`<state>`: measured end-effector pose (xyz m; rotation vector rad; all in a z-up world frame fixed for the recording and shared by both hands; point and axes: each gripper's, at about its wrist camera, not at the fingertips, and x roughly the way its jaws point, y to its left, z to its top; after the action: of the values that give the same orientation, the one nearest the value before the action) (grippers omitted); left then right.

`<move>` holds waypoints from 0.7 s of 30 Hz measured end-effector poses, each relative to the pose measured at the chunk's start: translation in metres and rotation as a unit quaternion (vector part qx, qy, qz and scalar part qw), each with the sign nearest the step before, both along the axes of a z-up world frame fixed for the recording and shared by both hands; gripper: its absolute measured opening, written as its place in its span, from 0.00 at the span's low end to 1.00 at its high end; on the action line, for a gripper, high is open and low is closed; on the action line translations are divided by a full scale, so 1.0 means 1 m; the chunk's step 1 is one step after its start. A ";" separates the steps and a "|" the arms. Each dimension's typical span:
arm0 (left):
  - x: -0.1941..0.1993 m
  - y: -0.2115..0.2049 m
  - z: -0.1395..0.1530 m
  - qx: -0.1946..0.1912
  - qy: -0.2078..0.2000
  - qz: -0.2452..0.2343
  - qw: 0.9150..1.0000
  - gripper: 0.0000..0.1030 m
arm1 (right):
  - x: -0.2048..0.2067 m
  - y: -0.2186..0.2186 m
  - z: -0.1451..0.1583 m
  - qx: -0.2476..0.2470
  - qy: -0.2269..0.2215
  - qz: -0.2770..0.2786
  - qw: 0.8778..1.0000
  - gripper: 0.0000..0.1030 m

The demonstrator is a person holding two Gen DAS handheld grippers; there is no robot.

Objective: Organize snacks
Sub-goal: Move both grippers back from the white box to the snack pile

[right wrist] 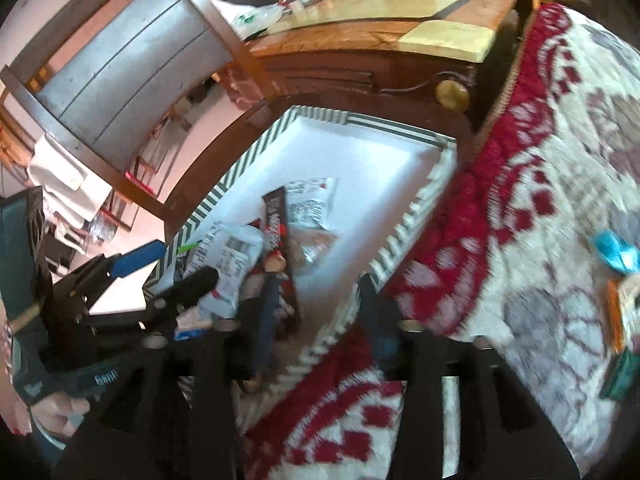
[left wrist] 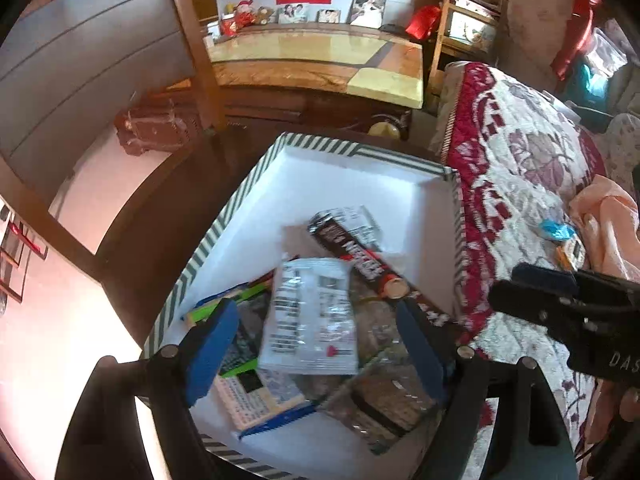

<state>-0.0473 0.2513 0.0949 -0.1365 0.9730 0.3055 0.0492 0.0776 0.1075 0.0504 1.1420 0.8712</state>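
Observation:
A striped-rimmed box (left wrist: 224, 220) with a white inside holds several snack packets. A white printed packet (left wrist: 308, 316) lies on top of them, and a long dark bar (left wrist: 360, 260) lies slanted behind it. My left gripper (left wrist: 316, 344) hangs over the box, open; its blue pads (left wrist: 212, 344) stand clear of the white packet on both sides. My right gripper (right wrist: 324, 320) is open with nothing in it, above the box's near rim (right wrist: 400, 236) beside the dark bar (right wrist: 276, 220). It shows as a black shape (left wrist: 560, 304) in the left wrist view.
The box sits next to a red and white patterned quilt (left wrist: 520, 168). On the quilt lie a blue wrapper (right wrist: 616, 256), an orange packet (right wrist: 616, 312) and a green packet (right wrist: 620, 376). A wooden cabinet (left wrist: 320, 68) stands behind. A hand (right wrist: 60, 404) holds the left gripper (right wrist: 168, 272).

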 end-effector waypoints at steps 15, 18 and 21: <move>0.021 -0.086 0.005 -0.009 -0.004 -0.084 0.996 0.82 | -0.010 -0.132 -0.007 -0.029 -0.005 -0.096 0.995 0.50; 0.027 -0.104 0.003 -0.010 0.000 -0.100 0.995 0.82 | -0.008 -0.159 -0.011 -0.033 -0.002 -0.120 0.992 0.50; 0.032 -0.120 -0.001 -0.013 0.007 -0.114 0.993 0.82 | -0.006 -0.183 -0.015 -0.039 0.004 -0.145 0.989 0.50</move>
<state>-0.0148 0.1315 0.0935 -0.0463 0.9962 0.0846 0.0430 -0.1057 0.0920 0.1523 1.1420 0.5679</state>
